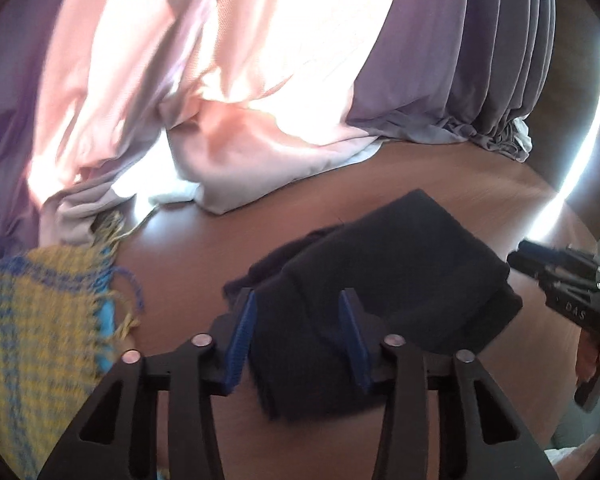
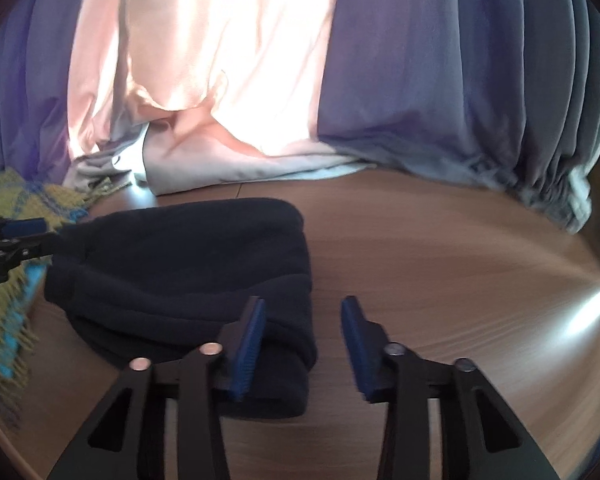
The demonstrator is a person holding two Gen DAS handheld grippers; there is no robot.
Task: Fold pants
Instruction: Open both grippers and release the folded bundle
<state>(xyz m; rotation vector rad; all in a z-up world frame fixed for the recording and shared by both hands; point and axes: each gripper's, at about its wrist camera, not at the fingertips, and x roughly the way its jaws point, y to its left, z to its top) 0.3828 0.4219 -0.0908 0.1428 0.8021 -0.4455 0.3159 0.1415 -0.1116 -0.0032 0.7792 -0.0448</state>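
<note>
Black, soft and fleecy, the pants [image 2: 188,276] lie folded into a thick, rounded bundle on the brown wood-grain table [image 2: 440,280], near its middle and in front of the curtains. The bundle's long axis runs across the table between the two grippers, one folded end toward each; its edges are plump and its layers show as stacked rolls at the near side.

At one end the left gripper [image 1: 300,320] straddles the cloth, its ribbed blue pads set partly apart with the dark fabric filling the gap between them; whether they actually pinch it I cannot tell. At the other end the right gripper [image 2: 304,328] stands partly open, one pad against the bundle's corner, the other over bare wood, gripping nothing.

Beside the pants lies a coarse yellow-and-blue woven cloth [image 1: 40,320] with a fringed edge. Behind hang smooth pink curtains [image 2: 220,60], sunlit, and pleated grey-violet curtains [image 2: 440,80] pooling on the table.
</note>
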